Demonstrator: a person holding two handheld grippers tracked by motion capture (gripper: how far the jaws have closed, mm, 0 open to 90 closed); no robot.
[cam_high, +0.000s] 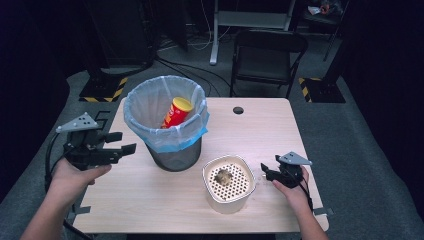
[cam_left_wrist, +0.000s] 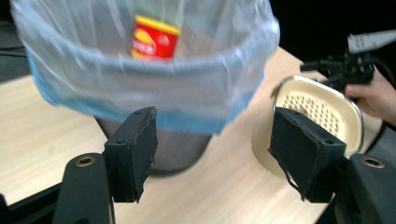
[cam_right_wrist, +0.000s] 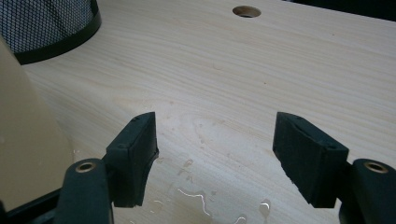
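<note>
A black mesh bin (cam_high: 172, 155) lined with a clear-and-blue bag stands at the table's left middle, and a red and yellow crisp can (cam_high: 176, 112) leans inside it. My left gripper (cam_high: 126, 142) hovers just left of the bin, jaws apart and empty. In the left gripper view the bin (cam_left_wrist: 140, 88) and can (cam_left_wrist: 155, 38) lie straight ahead of my left gripper (cam_left_wrist: 212, 154). A cream container (cam_high: 229, 184) with a perforated top carries a small brown lump (cam_high: 222, 176). My right gripper (cam_high: 264, 170) rests open just right of it, over bare wet wood (cam_right_wrist: 215, 149).
Water drops (cam_right_wrist: 191, 193) lie on the table under the right jaws. A round cable hole (cam_high: 238, 110) sits near the table's far edge. A black folding chair (cam_high: 267, 55) stands behind the table. The cream container's wall (cam_right_wrist: 23, 140) is close on the right gripper's left.
</note>
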